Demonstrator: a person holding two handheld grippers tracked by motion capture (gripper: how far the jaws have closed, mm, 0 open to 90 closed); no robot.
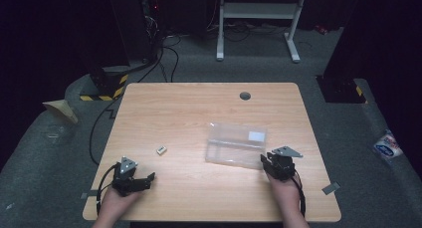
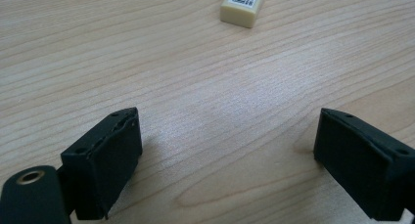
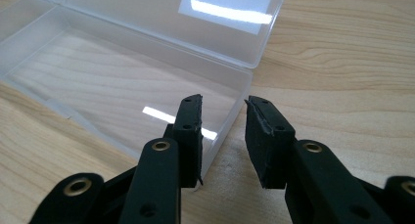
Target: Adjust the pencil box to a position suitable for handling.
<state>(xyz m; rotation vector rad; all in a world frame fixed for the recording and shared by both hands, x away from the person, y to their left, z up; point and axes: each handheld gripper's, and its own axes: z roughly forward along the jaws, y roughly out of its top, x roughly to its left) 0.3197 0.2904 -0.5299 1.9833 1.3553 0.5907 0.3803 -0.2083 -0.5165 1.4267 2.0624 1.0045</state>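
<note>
Dark room, grey carpet (image 1: 199, 68)

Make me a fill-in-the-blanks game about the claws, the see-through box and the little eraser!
1. The clear plastic box lies on the table with its lid ____.
2. The small eraser lies nearest the ____ claw.
3. The right claw has one jaw on each side of the box's ____.

Missing words: open; left; wall
</note>
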